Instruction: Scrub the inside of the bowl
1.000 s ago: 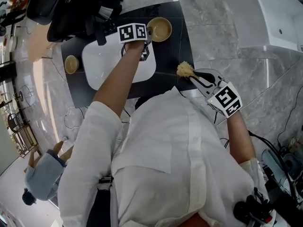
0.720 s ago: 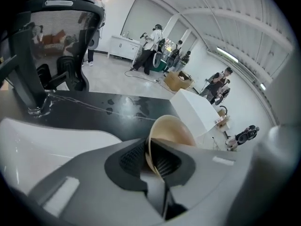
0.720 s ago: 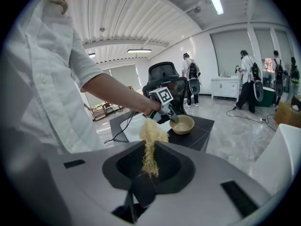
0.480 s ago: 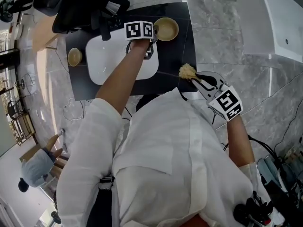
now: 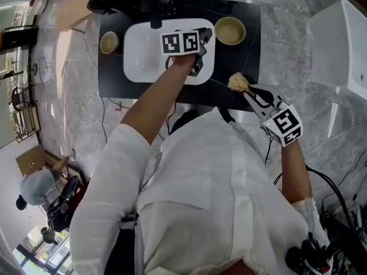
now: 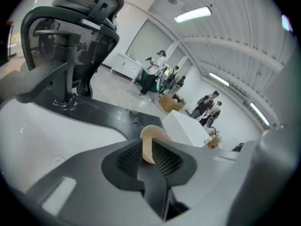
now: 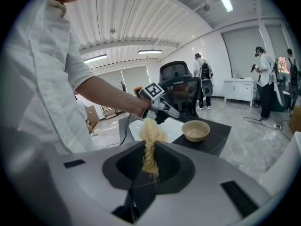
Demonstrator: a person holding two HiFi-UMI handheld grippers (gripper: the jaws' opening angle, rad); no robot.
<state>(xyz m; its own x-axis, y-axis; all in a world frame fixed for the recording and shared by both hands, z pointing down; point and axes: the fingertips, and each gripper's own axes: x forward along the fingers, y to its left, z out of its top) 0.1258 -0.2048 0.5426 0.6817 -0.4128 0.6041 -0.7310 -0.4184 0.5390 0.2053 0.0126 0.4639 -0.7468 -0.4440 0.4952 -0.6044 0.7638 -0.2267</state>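
Right gripper (image 7: 149, 154): fingers closed on a tan fibre scrubber (image 7: 150, 134). The tuft stands up out of the pads, over the near edge of the black table (image 5: 114, 79). Right cube (image 5: 285, 125): black-and-white square markers, no legible writing.

White tray (image 5: 143, 56): lies mid-table. The person's left arm reaches across it.

Left gripper (image 6: 151, 147): over the tray's right end, fingers opening. The bowl (image 5: 230, 30) shows in the gap between the pads, its rim at the fingertips. Cannot tell whether a pad touches it. Left cube (image 5: 180, 42): same kind of markers, no text.

Bowl: tan, upright on the table just right of the tray, near the far right corner. Inside is plain tan. It sits well apart from the scrubber.

Small bowl (image 5: 109, 42): tan, upright, just left of the tray. Contents cannot be made out.

Beyond the table: a black chair (image 6: 70, 36). A white box (image 5: 344, 39) stands on the grey floor to the right. People (image 6: 161, 62) stand farther back in the room.
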